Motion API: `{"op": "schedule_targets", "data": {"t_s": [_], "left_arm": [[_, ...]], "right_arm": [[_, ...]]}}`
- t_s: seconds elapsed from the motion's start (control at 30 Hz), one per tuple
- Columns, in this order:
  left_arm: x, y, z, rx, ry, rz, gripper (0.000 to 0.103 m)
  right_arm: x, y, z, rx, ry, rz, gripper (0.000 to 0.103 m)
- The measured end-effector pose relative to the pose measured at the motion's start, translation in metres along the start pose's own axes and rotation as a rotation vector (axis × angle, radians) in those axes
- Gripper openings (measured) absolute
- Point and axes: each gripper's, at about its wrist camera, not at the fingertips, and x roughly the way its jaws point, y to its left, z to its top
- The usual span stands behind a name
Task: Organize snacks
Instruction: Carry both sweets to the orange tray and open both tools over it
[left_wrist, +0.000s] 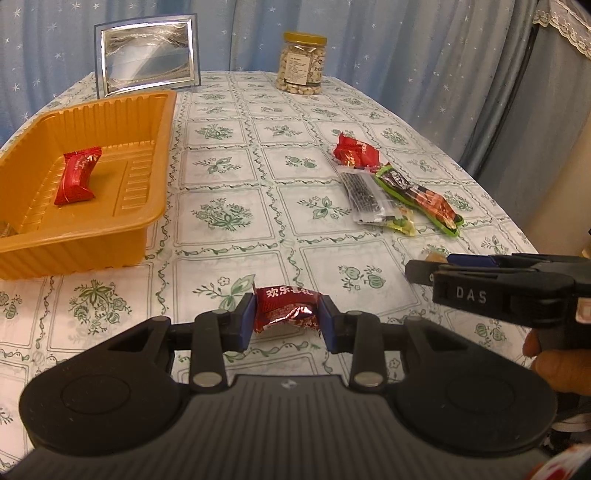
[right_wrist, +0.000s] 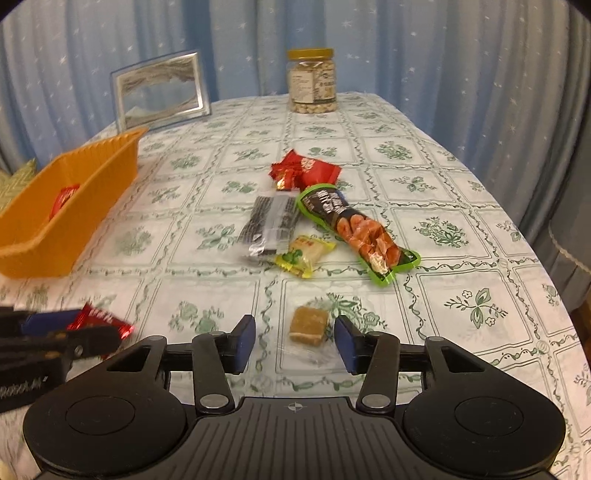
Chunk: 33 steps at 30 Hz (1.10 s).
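Beside the orange tray (left_wrist: 110, 122), on its right, over the patterned tablecloth (left_wrist: 236, 122): two hand-held grippers at work on loose snacks.

Item 1. Left gripper (left_wrist: 287, 319): blue pads pressed onto a dark red wrapped candy (left_wrist: 286, 308), pinched at its two ends, just right of the tray's near corner. Judged step: carrying it to the tray.

Item 2. Right gripper (right_wrist: 294, 332): jaws spread, a clear-wrapped brown square sweet (right_wrist: 308, 325) lying on the cloth between them; the pads do not touch it.

Item 3. Tray contents: one red candy (left_wrist: 77, 177), lying flat.

Item 4. Pile well right of the tray: red packets (right_wrist: 306, 170), a black-and-silver packet (right_wrist: 269, 225), a yellow sweet (right_wrist: 304, 254), a long green-edged packet (right_wrist: 362, 232), overlapping one another.

Item 5. Beyond the tray: a framed picture (left_wrist: 147, 55) and, further right, a nut jar (left_wrist: 303, 62).

Risks, as judgement:
- Crinkled foil gives under the pads; the dark red wrapped candy could slip out short of the tray.
- The brown sweet's loose clear wrapper could be caught alone, so the sweet swings or drops.
- The grippers stand close; crossing paths could knock one load free.

Views compared: the left wrist camera shows the tray floor, its candy and a hand (left_wrist: 557, 365) on the other tool; the right wrist camera shows the brown sweet fully and the pile's overlaps, but only a glimpse into the tray.
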Motion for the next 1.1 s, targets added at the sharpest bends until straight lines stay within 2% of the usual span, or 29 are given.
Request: {"op": "schedule_targets", "data": {"t_s": [0.1,0.13,0.17,0.2,0.37,0.63,1.1], "left_arm": [[-0.001,0.002,0.002,-0.003,-0.006,0.006,0.033],[-0.002,0.004,0.002,-0.005,-0.006,0.008,0.033],[-0.002,0.004,0.002,-0.006,-0.007,0.010,0.033],[-0.002,0.005,0.002,-0.006,-0.008,0.012,0.033],[-0.008,0.006,0.001,-0.007,-0.008,0.021,0.033],[-0.033,0.014,0.005,-0.013,-0.039,0.042,0.033],[-0.104,0.058,0.017,-0.100,-0.122,0.119,0.033]], "right_arm": [[0.002,0.003,0.001,-0.017,-0.003,-0.023,0.047],[0.002,0.005,0.000,-0.032,-0.004,-0.039,0.042],[0.002,0.007,0.000,-0.049,-0.006,-0.053,0.025],[0.002,0.007,0.000,-0.058,-0.005,-0.056,0.021],[-0.002,0.007,-0.002,-0.053,-0.012,-0.053,0.021],[-0.032,0.027,0.001,-0.048,-0.042,-0.007,0.021],[-0.089,0.102,0.017,-0.084,-0.095,0.110,0.021]]}}
